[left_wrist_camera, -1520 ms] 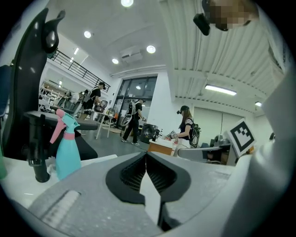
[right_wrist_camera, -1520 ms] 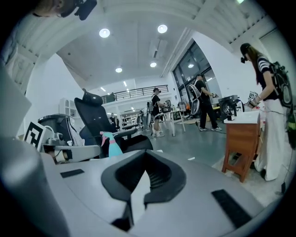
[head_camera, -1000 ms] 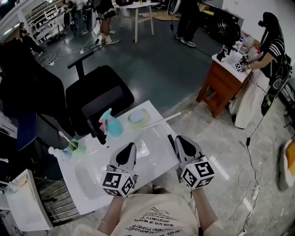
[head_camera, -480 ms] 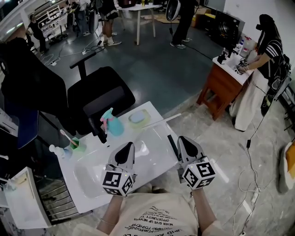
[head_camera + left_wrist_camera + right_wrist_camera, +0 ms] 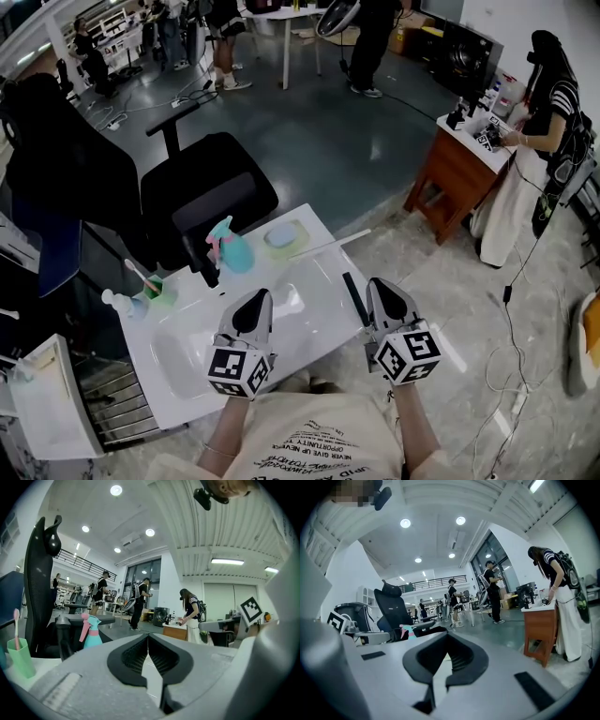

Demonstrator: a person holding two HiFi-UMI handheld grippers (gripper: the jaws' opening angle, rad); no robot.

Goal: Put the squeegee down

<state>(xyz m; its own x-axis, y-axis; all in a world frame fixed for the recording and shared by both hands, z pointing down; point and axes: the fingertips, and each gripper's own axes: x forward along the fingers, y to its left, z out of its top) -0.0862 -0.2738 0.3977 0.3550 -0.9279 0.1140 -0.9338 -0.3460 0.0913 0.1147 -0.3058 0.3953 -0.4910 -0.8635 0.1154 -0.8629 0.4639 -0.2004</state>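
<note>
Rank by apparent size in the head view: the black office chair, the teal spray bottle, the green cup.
1. Black office chair
2. teal spray bottle
3. green cup
The chair, though farther off, looks biggest.

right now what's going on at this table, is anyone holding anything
A person stands at a white table with a gripper in each hand. The left gripper and the right gripper are both shut and empty, held side by side just above the near edge. A thin black bar, possibly the squeegee, lies on the table right beside the right gripper. A spray bottle, a sponge and a green cup stand untouched along the far side.
</note>
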